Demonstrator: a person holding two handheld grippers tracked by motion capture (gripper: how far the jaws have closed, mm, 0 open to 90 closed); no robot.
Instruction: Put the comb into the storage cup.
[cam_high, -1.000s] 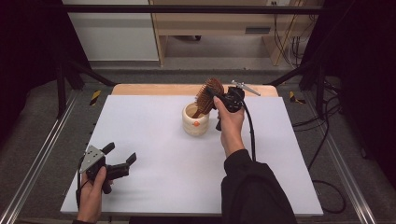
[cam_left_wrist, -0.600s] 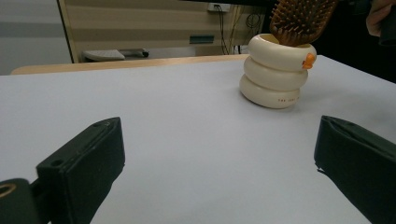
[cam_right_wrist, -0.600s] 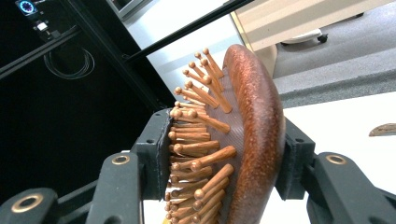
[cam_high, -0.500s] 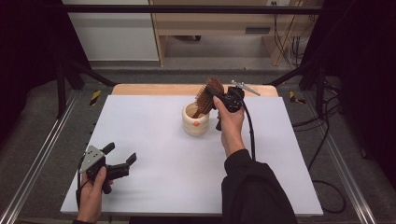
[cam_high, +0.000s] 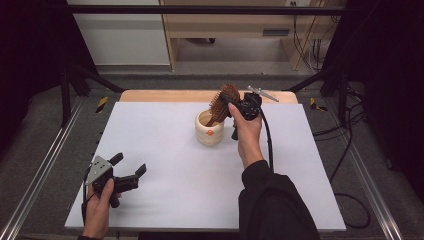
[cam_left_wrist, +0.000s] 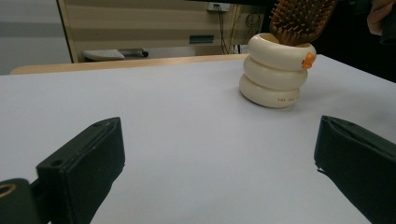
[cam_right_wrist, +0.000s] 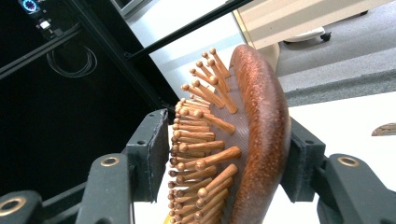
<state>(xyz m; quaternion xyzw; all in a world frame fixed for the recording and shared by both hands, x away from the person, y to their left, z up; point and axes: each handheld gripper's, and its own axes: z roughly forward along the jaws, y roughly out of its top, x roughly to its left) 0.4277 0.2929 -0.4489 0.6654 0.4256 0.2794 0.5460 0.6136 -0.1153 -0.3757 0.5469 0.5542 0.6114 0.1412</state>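
Wooden hairbrush stands head-up in a cream ringed cup at the far middle of the white table, the right gripper clamped on its head; the left gripper rests near the front left corner, jaws spread and empty; left gripper view: the cup carries an orange mark and small dark lettering too tiny to read; right gripper view: jaws press the brush's bristles and back.
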